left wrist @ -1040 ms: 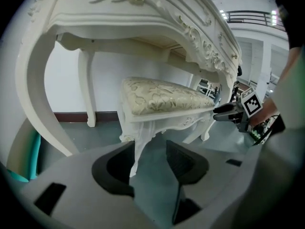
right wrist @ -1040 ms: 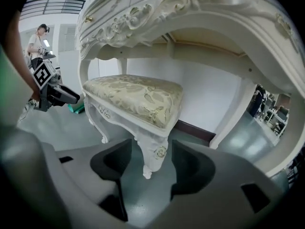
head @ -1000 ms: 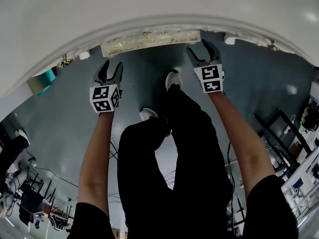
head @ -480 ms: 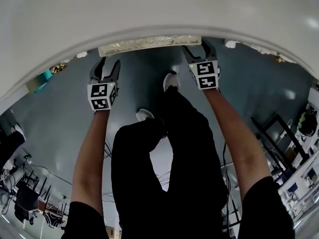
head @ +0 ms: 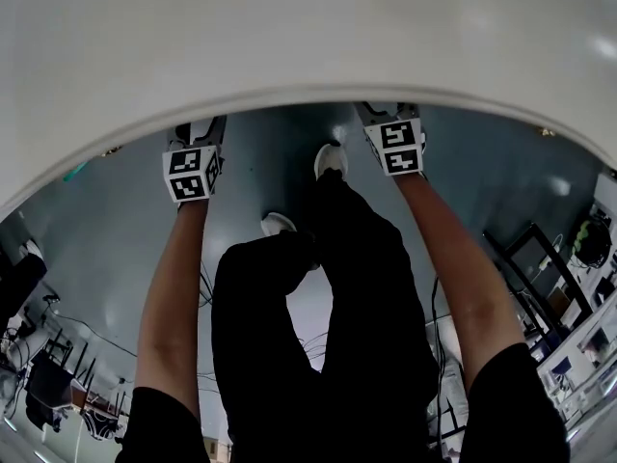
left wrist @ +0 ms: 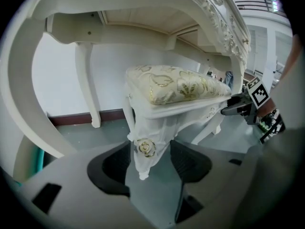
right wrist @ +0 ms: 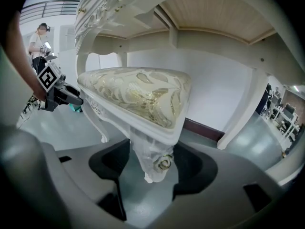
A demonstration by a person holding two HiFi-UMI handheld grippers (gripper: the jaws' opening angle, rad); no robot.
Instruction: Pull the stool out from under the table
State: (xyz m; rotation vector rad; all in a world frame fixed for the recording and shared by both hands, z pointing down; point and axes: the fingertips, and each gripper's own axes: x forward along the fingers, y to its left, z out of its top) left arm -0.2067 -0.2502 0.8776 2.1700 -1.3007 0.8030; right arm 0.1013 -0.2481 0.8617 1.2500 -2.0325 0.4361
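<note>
While white carved stool with gold-patterned cushion (left wrist: 176, 85) sat under white ornate table (left wrist: 157, 1), grippers gaped.
Left gripper (left wrist: 150, 159), right gripper (right wrist: 152, 165): jaws just opened wider, a corner leg (left wrist: 143, 128) between each pair, unpressed, 6 o'clock below seat.

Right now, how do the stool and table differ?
The stool is low, tucked under the taller table. The stool's top is a gold-patterned cushion; the table's is smooth white. The stool's leg bears a gold rosette; the table's leg is plain. Both are white with curved legs.
</note>
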